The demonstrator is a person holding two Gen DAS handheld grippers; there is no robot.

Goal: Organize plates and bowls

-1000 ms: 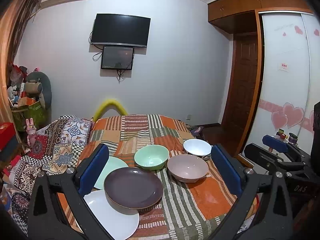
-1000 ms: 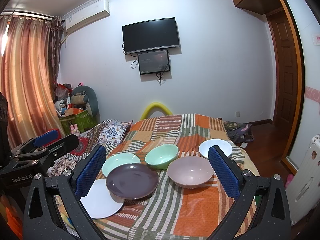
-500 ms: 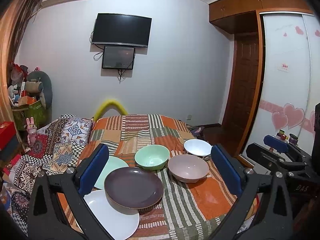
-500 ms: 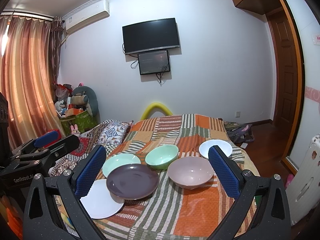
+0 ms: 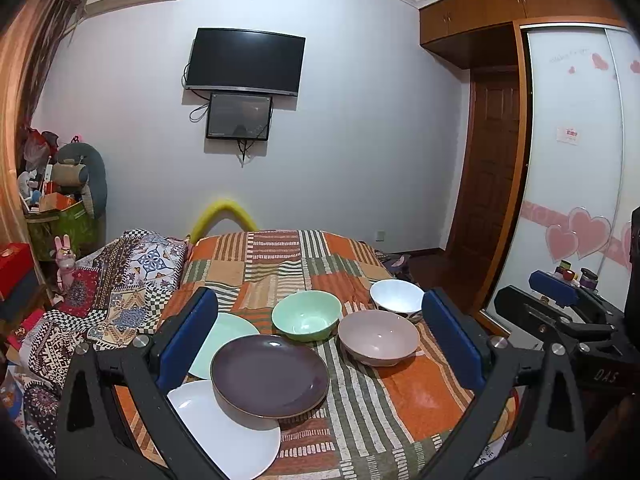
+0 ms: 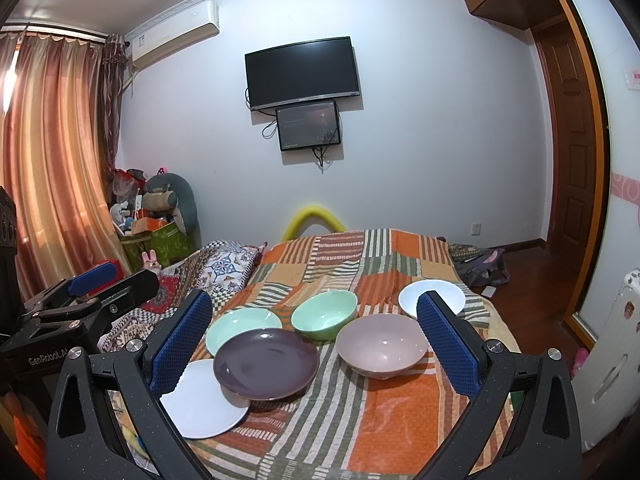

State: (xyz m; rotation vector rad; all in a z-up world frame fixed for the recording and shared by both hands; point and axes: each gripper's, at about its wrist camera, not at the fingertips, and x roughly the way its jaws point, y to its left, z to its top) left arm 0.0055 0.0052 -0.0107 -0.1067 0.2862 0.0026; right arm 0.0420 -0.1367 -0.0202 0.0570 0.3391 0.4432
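Left gripper (image 5: 320, 336) jaws spread wide, empty, right gripper (image 6: 314, 338) likewise, both above patchwork cloth (image 6: 400, 412), purple plate (image 6: 266, 364) overlapping white plate (image 6: 200, 408) and green plate (image 6: 240, 322), green bowl (image 6: 324, 315), pink bowl (image 6: 382, 346), white bowl (image 6: 436, 294) alongside

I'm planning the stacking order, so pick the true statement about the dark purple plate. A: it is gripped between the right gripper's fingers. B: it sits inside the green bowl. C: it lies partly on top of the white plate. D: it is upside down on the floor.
C: the dark purple plate overlaps the edge of the white plate, on the striped blanket, apart from the green bowl.
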